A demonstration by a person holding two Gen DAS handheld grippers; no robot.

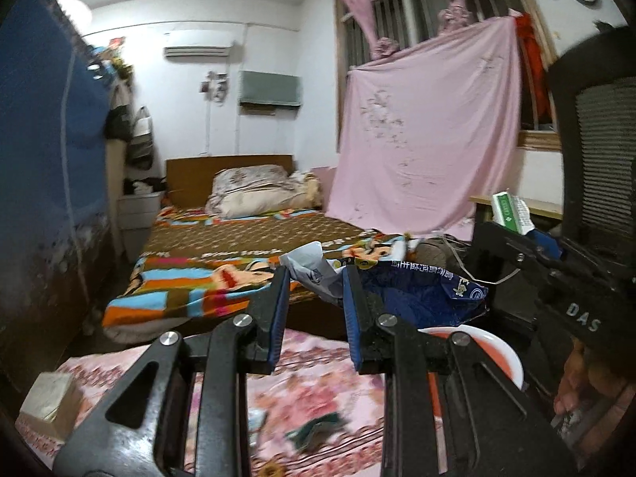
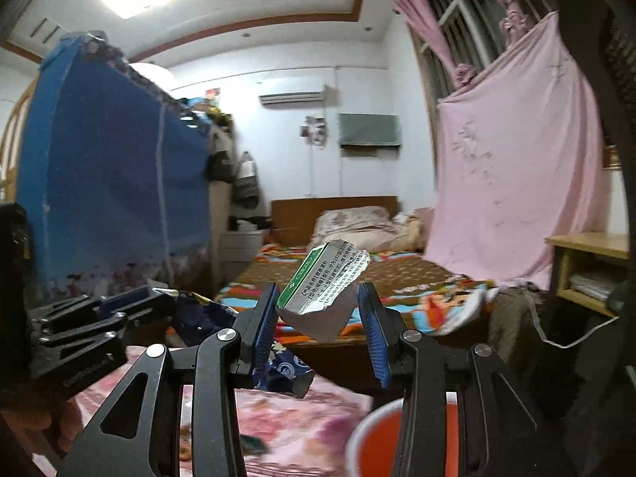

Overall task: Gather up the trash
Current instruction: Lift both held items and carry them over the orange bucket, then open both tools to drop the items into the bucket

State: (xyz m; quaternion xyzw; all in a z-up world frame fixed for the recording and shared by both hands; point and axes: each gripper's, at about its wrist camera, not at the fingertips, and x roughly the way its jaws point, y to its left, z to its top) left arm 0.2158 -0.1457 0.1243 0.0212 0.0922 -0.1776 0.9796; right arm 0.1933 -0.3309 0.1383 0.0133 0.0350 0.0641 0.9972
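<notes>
My left gripper point(image 1: 316, 278) is shut on a crumpled blue and white snack bag point(image 1: 413, 290), which hangs out to the right of its fingers. The same bag point(image 2: 198, 314) shows at the lower left of the right wrist view, beside the left tool's black frame point(image 2: 79, 338). My right gripper point(image 2: 318, 296) is shut on a torn green and white carton point(image 2: 322, 278), held tilted between its blue pads. In the left wrist view that carton point(image 1: 510, 210) sticks up at the right. Both grippers are raised above a pink floral cloth point(image 1: 318, 377) and point toward the bed.
A red bowl with a white rim point(image 2: 381, 437) sits on the cloth below the grippers, and a small cardboard box point(image 1: 47, 401) stands at the cloth's left edge. Beyond are a bed point(image 1: 238, 246), a hanging pink sheet point(image 1: 429, 139), a blue wardrobe point(image 2: 111, 183), a wooden desk point(image 2: 588, 246) and a black chair back point(image 1: 596, 139).
</notes>
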